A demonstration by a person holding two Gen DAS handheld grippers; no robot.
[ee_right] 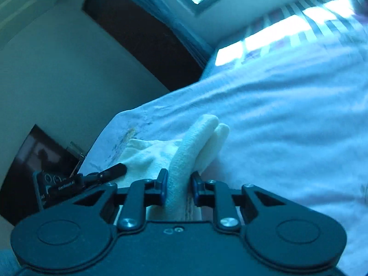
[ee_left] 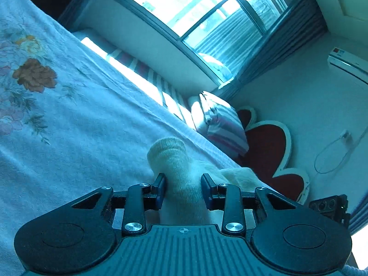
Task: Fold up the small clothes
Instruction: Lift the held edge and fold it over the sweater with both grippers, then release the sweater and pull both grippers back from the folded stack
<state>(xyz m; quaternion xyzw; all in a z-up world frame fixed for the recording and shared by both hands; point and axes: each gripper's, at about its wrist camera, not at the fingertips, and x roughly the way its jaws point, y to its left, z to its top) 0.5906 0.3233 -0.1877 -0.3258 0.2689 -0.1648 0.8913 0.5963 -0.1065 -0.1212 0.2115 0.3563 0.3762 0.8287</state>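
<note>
Left wrist view: a bed (ee_left: 76, 119) under a pale floral sheet fills the frame, striped pillow (ee_left: 220, 124) by the heart-shaped headboard (ee_left: 269, 151). On the sheet lies a cream sock (ee_left: 174, 161), running between the left gripper (ee_left: 183, 188) jaws, which stand partly open around it, not visibly pinching. Right wrist view: the right gripper (ee_right: 179, 187) jaws are clamped narrowly on the sock (ee_right: 193, 142), lifting a fold.
</note>
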